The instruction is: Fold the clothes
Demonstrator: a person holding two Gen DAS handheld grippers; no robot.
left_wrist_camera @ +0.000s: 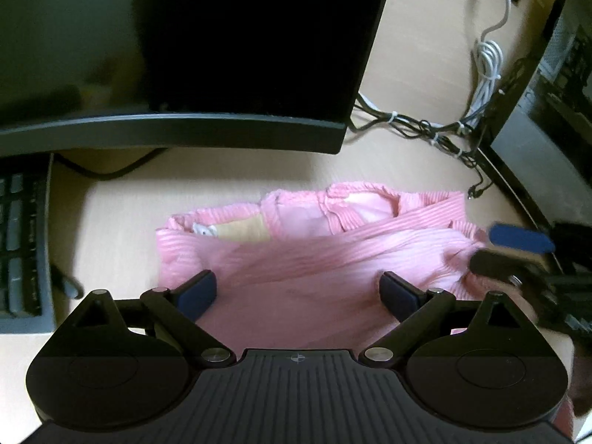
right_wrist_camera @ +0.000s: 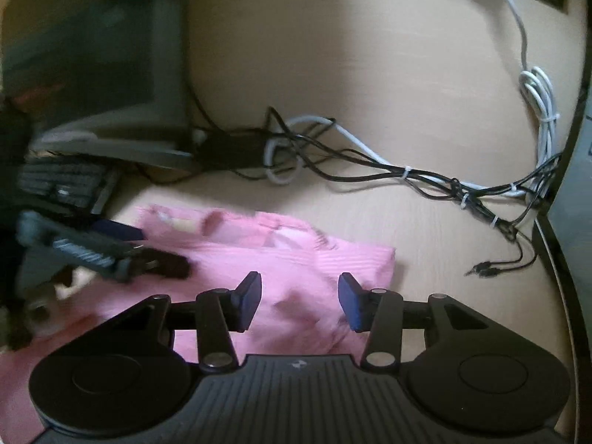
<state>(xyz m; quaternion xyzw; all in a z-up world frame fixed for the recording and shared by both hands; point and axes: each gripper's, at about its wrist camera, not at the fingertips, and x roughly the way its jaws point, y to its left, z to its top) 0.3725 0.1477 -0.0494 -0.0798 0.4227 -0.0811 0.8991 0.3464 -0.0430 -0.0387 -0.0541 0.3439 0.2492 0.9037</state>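
A pink ribbed garment [left_wrist_camera: 296,259] lies crumpled on the light wooden desk [left_wrist_camera: 111,222], with a waistband and a white label showing at its far edge. My left gripper [left_wrist_camera: 299,288] hovers open over its near part, fingers wide apart and nothing pinched. At the garment's right end the right gripper [left_wrist_camera: 484,246] shows a blue pad and a black finger, spread apart. In the right wrist view the same garment [right_wrist_camera: 259,255] lies under my right gripper [right_wrist_camera: 300,299], which is open above a raised fold. The left gripper [right_wrist_camera: 162,249] reaches in from the left, blurred.
A dark monitor [left_wrist_camera: 222,55] stands just behind the garment, a keyboard [left_wrist_camera: 22,240] to the left. A bundle of black and white cables [right_wrist_camera: 370,170] crosses the desk behind, with loose jack plugs [right_wrist_camera: 481,270]. A second dark screen [left_wrist_camera: 536,111] borders the right side.
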